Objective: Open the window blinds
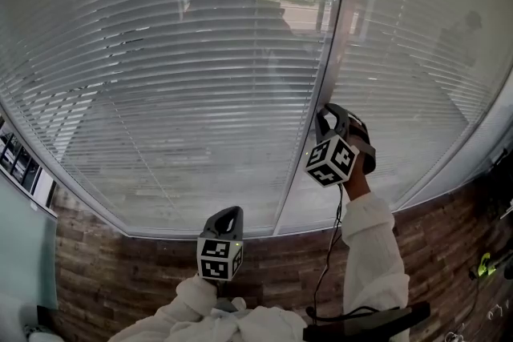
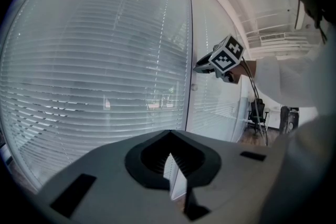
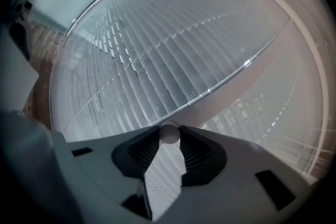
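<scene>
White slatted blinds (image 1: 184, 76) hang behind the glass of two panes, parted by a pale upright frame post (image 1: 333, 52). The slats are tilted enough that the street shows faintly through them. My right gripper (image 1: 325, 116) is raised to the post, and in the right gripper view its tips (image 3: 169, 135) are shut on a small round white knob (image 3: 169, 131). The left gripper (image 1: 228, 214) hangs low under the sill, apart from the window. In the left gripper view its jaws (image 2: 170, 136) meet at the tips with nothing between them. That view shows the right gripper (image 2: 202, 66) against the post.
A dark brick wall (image 1: 120, 268) runs below the sill. A black cable (image 1: 330, 252) drops from the right gripper along a white sleeve (image 1: 373, 252). A second small knob (image 2: 194, 87) sits lower on the post. An office chair (image 2: 257, 110) stands far right.
</scene>
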A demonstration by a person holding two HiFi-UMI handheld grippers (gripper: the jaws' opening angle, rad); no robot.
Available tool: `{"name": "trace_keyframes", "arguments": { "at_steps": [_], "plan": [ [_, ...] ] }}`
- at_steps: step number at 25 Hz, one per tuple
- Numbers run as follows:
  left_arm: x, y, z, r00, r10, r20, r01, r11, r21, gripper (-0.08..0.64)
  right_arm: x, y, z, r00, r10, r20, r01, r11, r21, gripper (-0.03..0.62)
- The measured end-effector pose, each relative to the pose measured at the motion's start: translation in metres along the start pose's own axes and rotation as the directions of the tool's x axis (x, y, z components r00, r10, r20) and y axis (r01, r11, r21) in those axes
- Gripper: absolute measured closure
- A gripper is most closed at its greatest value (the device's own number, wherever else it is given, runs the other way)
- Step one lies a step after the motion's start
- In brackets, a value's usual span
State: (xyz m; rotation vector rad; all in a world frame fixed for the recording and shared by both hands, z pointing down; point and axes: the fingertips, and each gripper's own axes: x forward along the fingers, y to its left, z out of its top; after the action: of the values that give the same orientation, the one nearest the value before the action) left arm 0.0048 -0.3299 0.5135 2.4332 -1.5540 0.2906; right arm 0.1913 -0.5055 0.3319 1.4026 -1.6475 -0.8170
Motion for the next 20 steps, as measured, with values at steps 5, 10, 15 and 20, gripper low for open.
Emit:
{"name": "trace_keyframes", "arguments": {
  "at_steps": [5,10,15,20],
  "plan": [
    [0.001,0.000,-0.001,1.000,-0.004,-0.003,0.004,1.000,0.000,0.561,0.000,0.001,0.000,1.000,-0.010,-0.004,0.009,0.998,-0.069,0.462],
    [0.002,0.002,-0.001,1.000,-0.008,-0.005,0.008,1.000,-0.003,0.561,0.001,-0.001,0.000,0.999,0.035,0.022,-0.038,0.988,0.153,0.460],
    [0.003,0.002,-0.001,1.000,-0.015,-0.003,0.015,1.000,0.000,0.561,-0.001,-0.006,-0.012,0.985,0.124,0.119,-0.172,0.732,0.659,0.436],
    [0.005,-0.004,-0.002,0.999,-0.036,-0.010,0.036,0.999,0.004,0.561,-0.008,-0.019,-0.029,0.939,0.003,0.343,-0.336,-0.196,0.921,0.426]
  ]
}}
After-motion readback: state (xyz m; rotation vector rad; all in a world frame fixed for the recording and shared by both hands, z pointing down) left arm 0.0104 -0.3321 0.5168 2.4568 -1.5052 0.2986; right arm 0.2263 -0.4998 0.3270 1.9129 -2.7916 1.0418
